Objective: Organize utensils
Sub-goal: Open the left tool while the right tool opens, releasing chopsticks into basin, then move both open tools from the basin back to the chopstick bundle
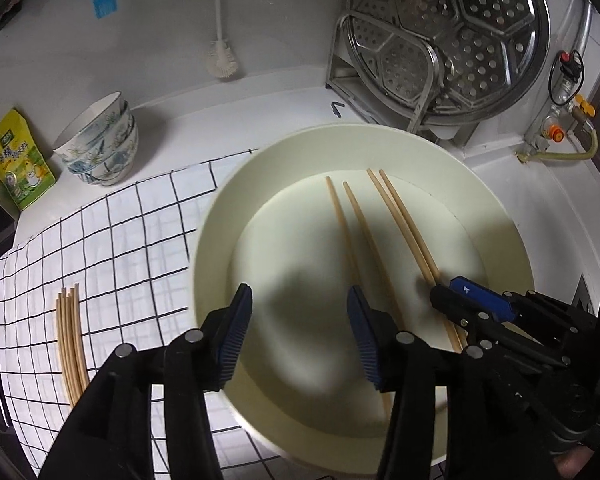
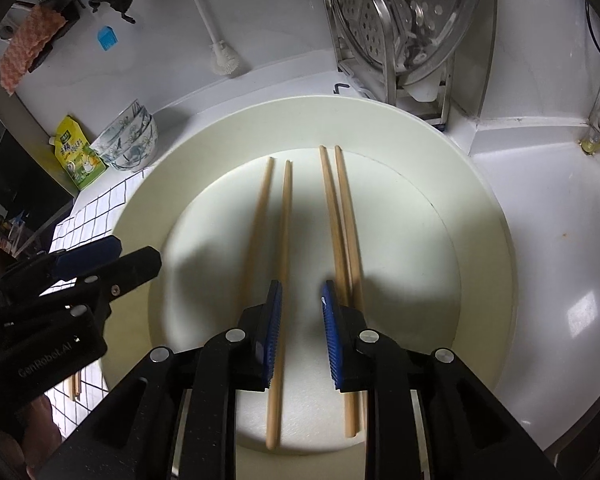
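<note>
- Chopsticks point(image 2: 342, 224) lie in the cream plate point(image 2: 484, 216) at the centre of the right wrist view: four sticks, in two pairs side by side.
- We see the right gripper point(image 2: 302, 332) low in the middle of that frame, its blue pads parted with nothing between them; one stick of the left pair passes just beside the left pad, the right pair just beside the right pad.
- In the left wrist view the left gripper point(image 1: 300, 332) hangs over the plate's near edge at lower centre, jaws wide apart and empty.
- We find a second bundle of chopsticks point(image 1: 71, 344) on the checked cloth point(image 1: 140, 220) at the lower left of that frame.
- Stacked patterned bowls point(image 1: 100, 148) and a yellow-green pouch point(image 1: 20, 160) stand at mid left.
- A perforated steel steamer tray point(image 1: 452, 28) leans in a rack at upper right.
</note>
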The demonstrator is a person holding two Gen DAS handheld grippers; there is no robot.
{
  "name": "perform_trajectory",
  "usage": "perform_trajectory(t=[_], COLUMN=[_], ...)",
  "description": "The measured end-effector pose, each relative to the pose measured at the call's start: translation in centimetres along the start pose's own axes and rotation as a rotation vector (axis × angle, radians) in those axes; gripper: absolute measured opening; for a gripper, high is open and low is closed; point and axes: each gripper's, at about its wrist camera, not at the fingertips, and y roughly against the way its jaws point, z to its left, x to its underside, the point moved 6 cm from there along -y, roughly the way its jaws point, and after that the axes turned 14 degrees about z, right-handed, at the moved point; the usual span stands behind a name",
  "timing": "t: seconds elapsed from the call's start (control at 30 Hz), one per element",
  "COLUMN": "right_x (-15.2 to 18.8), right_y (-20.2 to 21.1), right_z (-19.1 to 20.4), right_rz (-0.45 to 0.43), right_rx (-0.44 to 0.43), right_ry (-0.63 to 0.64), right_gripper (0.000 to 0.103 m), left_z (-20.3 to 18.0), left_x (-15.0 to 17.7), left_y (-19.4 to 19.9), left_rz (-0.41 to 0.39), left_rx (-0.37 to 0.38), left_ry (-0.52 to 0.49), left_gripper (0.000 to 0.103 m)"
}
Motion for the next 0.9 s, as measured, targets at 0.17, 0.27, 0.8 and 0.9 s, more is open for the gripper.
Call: perform_trajectory(t=[0.17, 0.27, 0.8, 0.9], right_x=[0.3, 0.6, 3.0, 3.2], right_y=[0.8, 1.5, 4.3, 4.5], right_z=[0.5, 0.9, 6.6, 8.4], right_rz=[-0.013, -0.026, -0.079, -0.085], right_rx=[0.002, 0.008, 0.017, 0.023], right_ry=[-0.007, -0.012, -0.008, 0.008], right_gripper=[0.020, 0.022, 0.027, 0.027], left_z=[1.2, 2.0, 7.1, 8.9], left_x=[0.7, 1.3, 5.1, 6.0], left_y=[1.1, 2.0, 6.4, 7.1], left_rz=[-0.005, -0.015, -0.057, -0.068], left_rx=[0.001, 0.002, 0.007, 0.004], left_ry=[0.018, 0.023, 0.029, 0.040], left_gripper=[0.051, 0.053, 0.059, 0.059])
